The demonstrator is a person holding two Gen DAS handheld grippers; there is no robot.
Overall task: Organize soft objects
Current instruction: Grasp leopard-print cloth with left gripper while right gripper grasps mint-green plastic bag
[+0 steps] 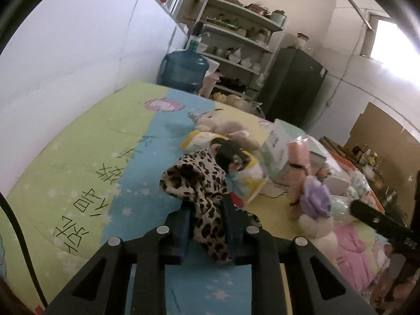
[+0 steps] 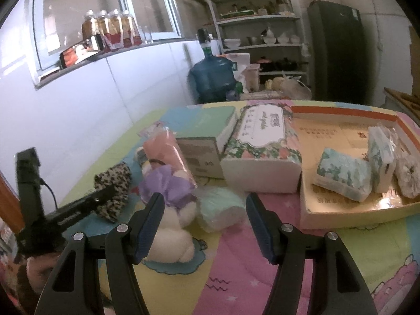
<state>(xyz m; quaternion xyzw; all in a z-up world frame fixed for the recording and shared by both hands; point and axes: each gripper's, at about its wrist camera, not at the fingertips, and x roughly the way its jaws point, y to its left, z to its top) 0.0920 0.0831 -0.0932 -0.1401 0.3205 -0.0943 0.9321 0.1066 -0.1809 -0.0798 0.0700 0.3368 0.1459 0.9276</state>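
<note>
Gripping: left tongs (image 1: 206, 211), one pair, jaws drawn narrow and pinching the single leopard-print cloth (image 1: 195, 181), which lies bunched on the quilt (image 1: 78, 157).
Right tongs (image 2: 204, 210): one pair, jaws wide apart with nothing between the pads, poised over the quilt.
Just ahead of the right tongs: one white plush toy with a purple bow (image 2: 170, 225) beside the left finger, one mint-green soft roll (image 2: 220, 210) next to it.
Beyond those: one pink wrapped bundle (image 2: 168, 149), one pale box (image 2: 202, 144), one floral tissue pack (image 2: 260, 144).
Tray (image 2: 346, 212): one orange-rimmed cardboard tray to the right, holding three small soft packs (image 2: 341, 176).
Ahead of the left tongs: one doll with dark hair (image 1: 233, 157) on a yellow-white cloth, one beige plush (image 1: 218, 123) behind it.
Background: one blue water jug (image 1: 183, 71), one white shelf rack (image 1: 241, 44), one dark fridge (image 1: 294, 84).
In the way: plush toy and mint roll sit close before the right tongs.
</note>
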